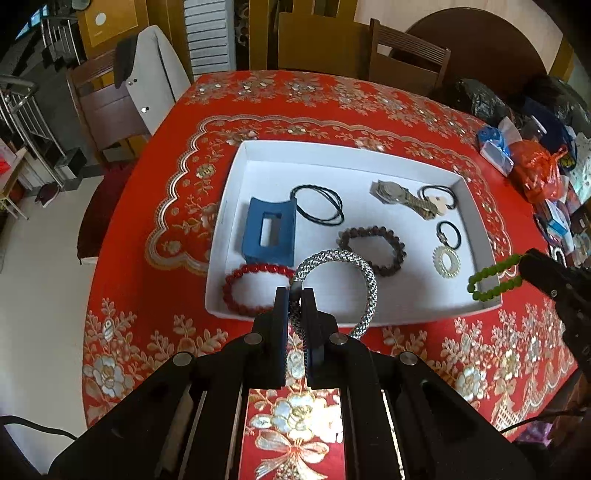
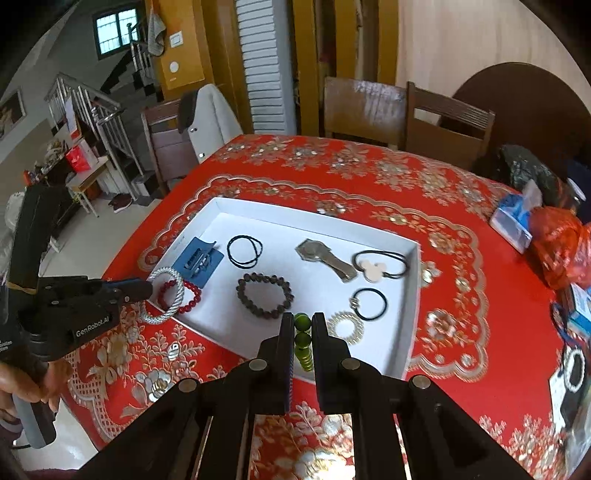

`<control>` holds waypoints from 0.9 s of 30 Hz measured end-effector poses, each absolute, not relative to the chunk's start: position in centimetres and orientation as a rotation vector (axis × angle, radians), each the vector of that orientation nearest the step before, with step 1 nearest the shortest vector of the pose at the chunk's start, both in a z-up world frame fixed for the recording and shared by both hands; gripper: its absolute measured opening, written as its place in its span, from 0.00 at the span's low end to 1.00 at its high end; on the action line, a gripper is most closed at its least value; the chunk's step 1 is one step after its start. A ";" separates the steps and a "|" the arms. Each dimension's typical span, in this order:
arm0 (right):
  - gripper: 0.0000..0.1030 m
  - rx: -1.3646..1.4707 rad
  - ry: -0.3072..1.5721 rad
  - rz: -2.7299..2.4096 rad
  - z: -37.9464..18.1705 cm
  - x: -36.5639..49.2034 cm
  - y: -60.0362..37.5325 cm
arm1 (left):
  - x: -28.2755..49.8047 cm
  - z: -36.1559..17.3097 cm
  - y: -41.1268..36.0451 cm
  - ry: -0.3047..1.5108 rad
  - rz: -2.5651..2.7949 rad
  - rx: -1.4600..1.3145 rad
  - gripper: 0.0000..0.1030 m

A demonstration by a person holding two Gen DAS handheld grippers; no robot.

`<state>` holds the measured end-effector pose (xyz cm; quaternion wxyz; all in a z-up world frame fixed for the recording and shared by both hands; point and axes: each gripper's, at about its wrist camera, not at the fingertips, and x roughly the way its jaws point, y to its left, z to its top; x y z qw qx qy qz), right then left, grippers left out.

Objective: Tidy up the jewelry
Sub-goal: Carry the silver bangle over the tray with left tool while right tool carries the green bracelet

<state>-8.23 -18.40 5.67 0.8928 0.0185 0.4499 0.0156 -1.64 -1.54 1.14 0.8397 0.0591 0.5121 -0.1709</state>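
A silver bracelet (image 1: 341,280) is being pinched between the jaws of the left gripper (image 1: 295,295) at the lower centre, over the near rim of the white tray (image 1: 332,162). A green bead bracelet (image 2: 303,341) is being clamped by the right gripper (image 2: 303,325) at the frame's lower middle, above the tray's near edge.

1. A home's dining room: the bench (image 2: 369,177) wears a red floral tablecloth (image 1: 314,99), with wooden chairs (image 2: 447,125) drawn up at its far edge.
2. A pale coat (image 2: 210,114) hangs over a chair at the bench's far left corner.
3. Beyond that corner, a staircase (image 2: 92,114) with a metal railing climbs toward a window (image 2: 114,29).
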 end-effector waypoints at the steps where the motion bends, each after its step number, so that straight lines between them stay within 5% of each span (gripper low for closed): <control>1: 0.08 0.040 0.939 0.041 5.5 -7.9 -18.2 | -1.4 1.1 -1.6 1.084 -0.358 0.124 0.05; 27: 0.12 0.180 1.163 0.075 -3.8 -3.2 -22.1 | 6.3 -0.5 -7.5 1.137 -0.317 0.133 0.05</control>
